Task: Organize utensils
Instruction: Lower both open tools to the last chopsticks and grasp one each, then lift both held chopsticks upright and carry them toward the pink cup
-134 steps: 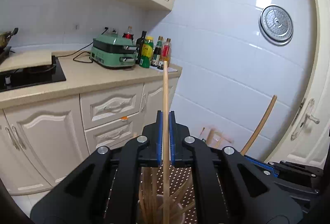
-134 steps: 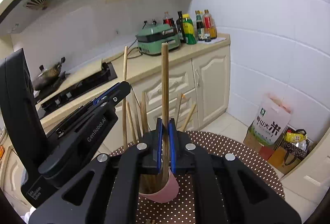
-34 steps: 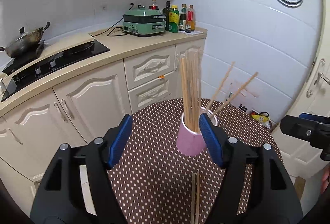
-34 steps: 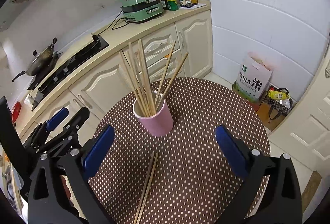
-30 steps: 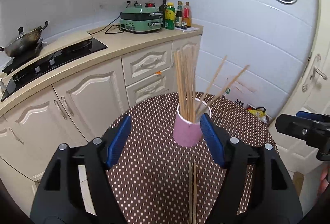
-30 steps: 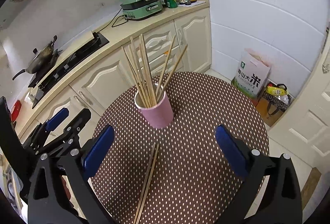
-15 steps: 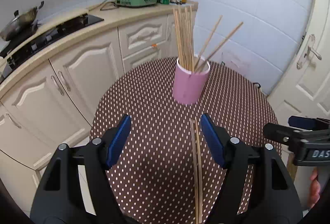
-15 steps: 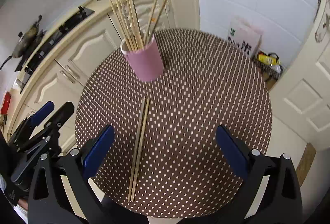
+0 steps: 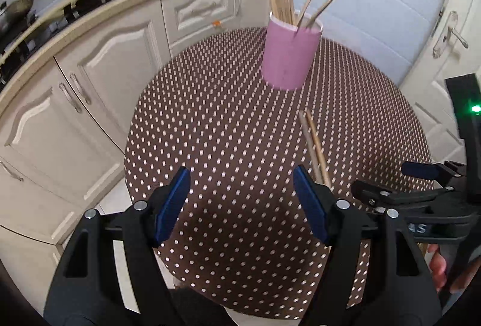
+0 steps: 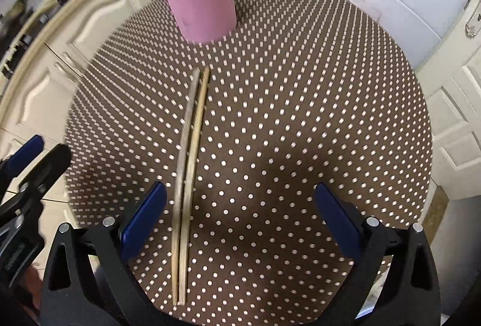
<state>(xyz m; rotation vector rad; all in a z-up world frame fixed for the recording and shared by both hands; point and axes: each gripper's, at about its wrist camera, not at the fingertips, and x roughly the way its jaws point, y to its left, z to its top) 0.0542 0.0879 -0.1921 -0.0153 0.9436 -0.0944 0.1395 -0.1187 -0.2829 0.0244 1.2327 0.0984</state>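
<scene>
Two thin wooden chopsticks (image 10: pixel 188 175) lie touching mid-tabletop (image 10: pixel 300 115); both tongs, left (image 9: pixel 242 202) and right (image 10: pixel 240 220), released, risk pinching both together.

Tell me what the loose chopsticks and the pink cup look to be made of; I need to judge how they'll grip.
The chopsticks look like bare wood or bamboo: pale tan, matte, no gloss; one seems greyer, perhaps worn or in shadow. The pink cup has a smooth, even surface with a soft sheen and a pale rim; it could be ceramic or plastic, which the look leaves open.
</scene>
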